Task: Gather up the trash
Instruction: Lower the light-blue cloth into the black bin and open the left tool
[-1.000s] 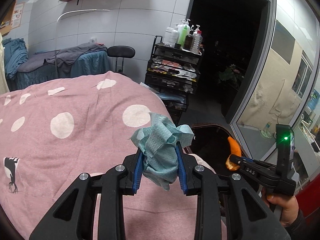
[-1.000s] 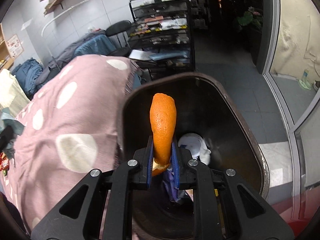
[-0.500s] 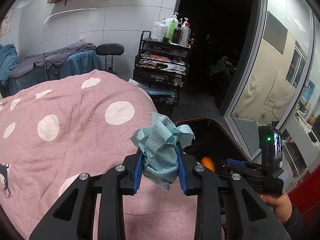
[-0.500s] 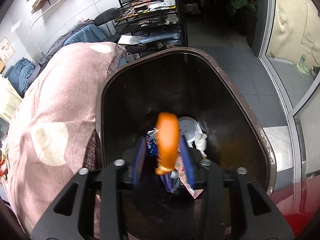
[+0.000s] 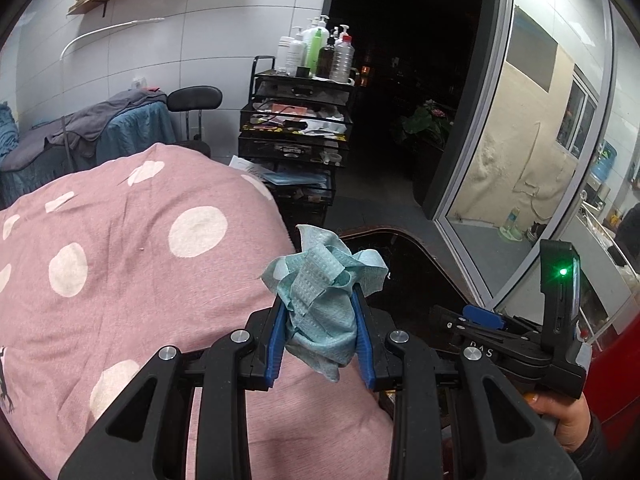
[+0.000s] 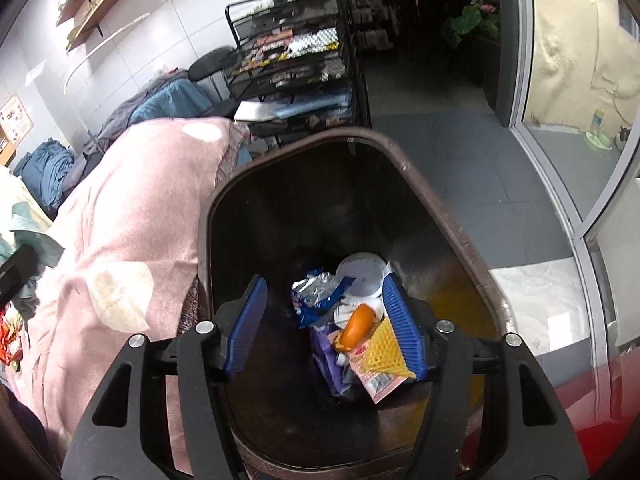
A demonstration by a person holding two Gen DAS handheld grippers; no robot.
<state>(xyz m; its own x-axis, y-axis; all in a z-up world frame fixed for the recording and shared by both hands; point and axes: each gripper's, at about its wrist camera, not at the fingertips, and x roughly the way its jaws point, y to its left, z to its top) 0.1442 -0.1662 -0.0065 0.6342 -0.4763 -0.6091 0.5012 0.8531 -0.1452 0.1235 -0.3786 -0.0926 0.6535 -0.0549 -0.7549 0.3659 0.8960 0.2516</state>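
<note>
A: Right hand-held gripper point(image 6: 322, 326): jaws apart, nothing between the pads. They have just been opening. It hangs over the bin point(image 6: 452, 220), pointing down into it.

B: And the peel?

A: Orange peel point(image 6: 357, 327) lies in the bin on top of the other rubbish, below the open jaws, just beside the right pad. Curved strip, bright orange skin up, pale edge at the near end. Around it: a blue-and-silver wrapper point(image 6: 316, 292), a white lid point(image 6: 362, 274), a pink packet point(image 6: 374, 378). So that piece is in.

B: Left side?

A: Left hand-held gripper point(image 5: 320, 330) is clamped on a wad of teal tissue point(image 5: 322, 292). Crumpled, embossed, soft; it bulges above the pads and a corner hangs below them. Held over the edge of the pink dotted blanket point(image 5: 120, 264), with the bin's rim showing dark just past it. Not over the opening yet, as far as I can judge.

B: What's left, then?

A: The tissue needs carrying across and letting go over the bin. The right hand-held gripper sits near that path, so the two may crowd each other. In the right view, far left edge, there is something red and crinkled point(image 6: 10, 344) on the blanket, possibly more wrappers; too small to tell.

B: Progress?

A: Partway, I'd say. Several pieces binned, one in hand, perhaps more to fetch.
</note>
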